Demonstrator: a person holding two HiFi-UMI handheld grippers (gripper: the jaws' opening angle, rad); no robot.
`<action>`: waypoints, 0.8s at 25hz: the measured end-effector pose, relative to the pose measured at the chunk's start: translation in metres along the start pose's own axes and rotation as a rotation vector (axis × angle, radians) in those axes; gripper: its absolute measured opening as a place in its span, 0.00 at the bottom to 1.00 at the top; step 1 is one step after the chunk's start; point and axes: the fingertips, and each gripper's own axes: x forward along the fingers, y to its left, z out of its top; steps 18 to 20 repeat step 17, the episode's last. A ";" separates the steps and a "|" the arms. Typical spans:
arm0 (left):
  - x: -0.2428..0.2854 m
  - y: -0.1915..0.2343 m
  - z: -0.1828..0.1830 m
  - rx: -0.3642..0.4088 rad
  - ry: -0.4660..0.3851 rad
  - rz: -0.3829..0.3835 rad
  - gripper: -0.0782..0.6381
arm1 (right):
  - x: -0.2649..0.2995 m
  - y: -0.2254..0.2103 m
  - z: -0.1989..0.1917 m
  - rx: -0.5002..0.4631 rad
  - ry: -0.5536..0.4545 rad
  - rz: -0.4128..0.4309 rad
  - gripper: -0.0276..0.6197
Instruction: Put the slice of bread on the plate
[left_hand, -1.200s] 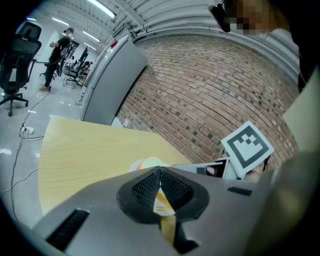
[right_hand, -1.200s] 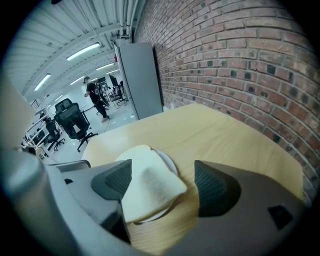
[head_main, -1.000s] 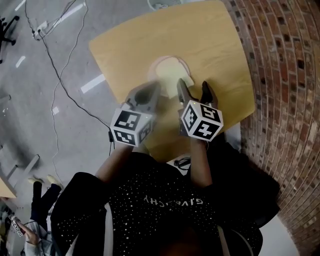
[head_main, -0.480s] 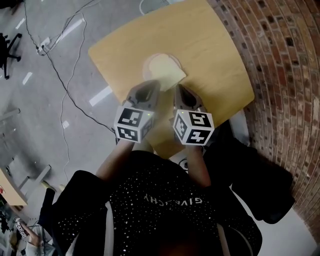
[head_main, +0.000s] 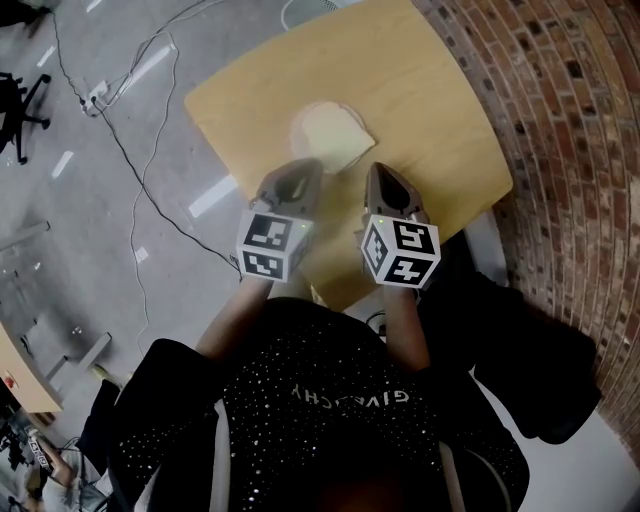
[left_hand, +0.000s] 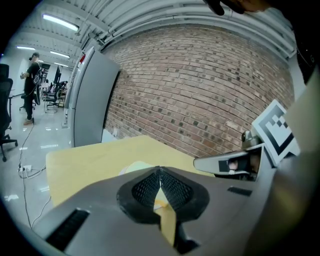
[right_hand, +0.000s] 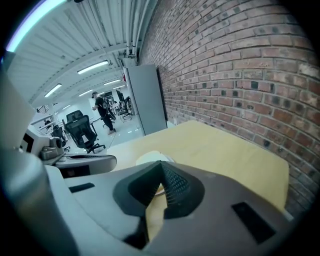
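Note:
A pale slice of bread (head_main: 334, 140) lies on a round plate (head_main: 302, 125) in the middle of the wooden table (head_main: 420, 90). Both grippers hang above the table's near half, short of the plate. My left gripper (head_main: 300, 170) is shut and holds nothing; in the left gripper view its tips meet at the left gripper (left_hand: 159, 172), with the bread (left_hand: 134, 168) just beyond. My right gripper (head_main: 383, 178) is shut and empty too, seen as the right gripper (right_hand: 161, 165) with the plate (right_hand: 150, 156) ahead.
A brick wall (head_main: 560, 150) runs along the table's right side. Cables (head_main: 130, 150) trail over the grey floor to the left. A person (right_hand: 101, 111) and office chairs (right_hand: 82, 132) stand far off in the room.
My right gripper's jaws have shut, leaving the bread on the plate. Both grippers have drawn back from the plate and risen.

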 end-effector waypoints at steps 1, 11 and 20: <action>0.000 -0.001 0.000 0.002 0.000 0.001 0.12 | -0.001 -0.002 -0.001 0.000 0.001 -0.004 0.06; 0.001 -0.001 -0.005 0.004 0.016 0.021 0.12 | -0.003 -0.004 -0.008 -0.010 0.018 -0.001 0.06; 0.001 0.002 -0.007 0.007 0.027 0.024 0.12 | 0.001 0.001 -0.007 -0.014 0.023 0.012 0.06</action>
